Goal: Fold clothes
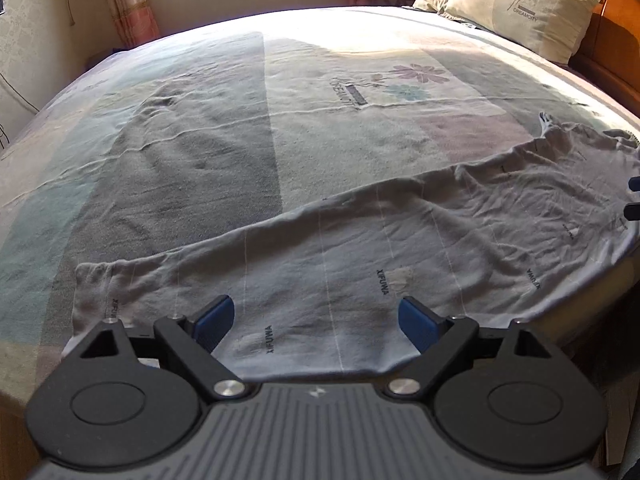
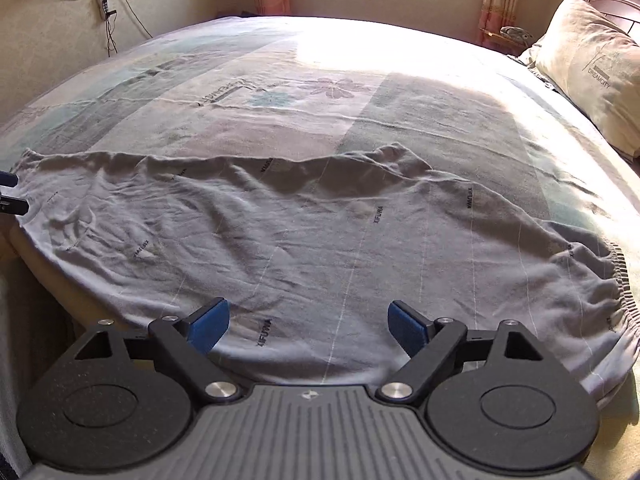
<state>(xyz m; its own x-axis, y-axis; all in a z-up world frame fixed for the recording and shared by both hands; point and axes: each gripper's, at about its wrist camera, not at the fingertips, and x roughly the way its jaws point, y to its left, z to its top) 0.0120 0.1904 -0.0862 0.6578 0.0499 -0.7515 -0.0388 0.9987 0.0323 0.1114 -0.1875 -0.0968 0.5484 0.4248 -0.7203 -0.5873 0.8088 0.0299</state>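
Note:
A grey pair of pants point(image 1: 360, 248) with thin white lines and "XIFUWA" prints lies flat and lengthwise along the near edge of the bed point(image 1: 224, 128). My left gripper point(image 1: 318, 320) hovers open just above the pants near their narrow left end, with nothing between its blue pads point(image 1: 214, 318). In the right wrist view the pants point(image 2: 320, 240) stretch across the frame, the gathered elastic waistband point(image 2: 622, 284) at the right. My right gripper point(image 2: 308, 324) is open above their near edge, holding nothing. Each gripper's fingertips point(image 1: 633, 196) point(image 2: 10, 194) show at the edge of the other's view.
The bed point(image 2: 280, 92) has a patterned pastel sheet, sunlit at the far side. Pillows point(image 1: 520, 8) point(image 2: 592, 76) lean on a wooden headboard point(image 1: 612, 52) at the right. Curtains point(image 1: 128, 4) and a window stand behind; cables point(image 2: 106, 12) hang on the left wall.

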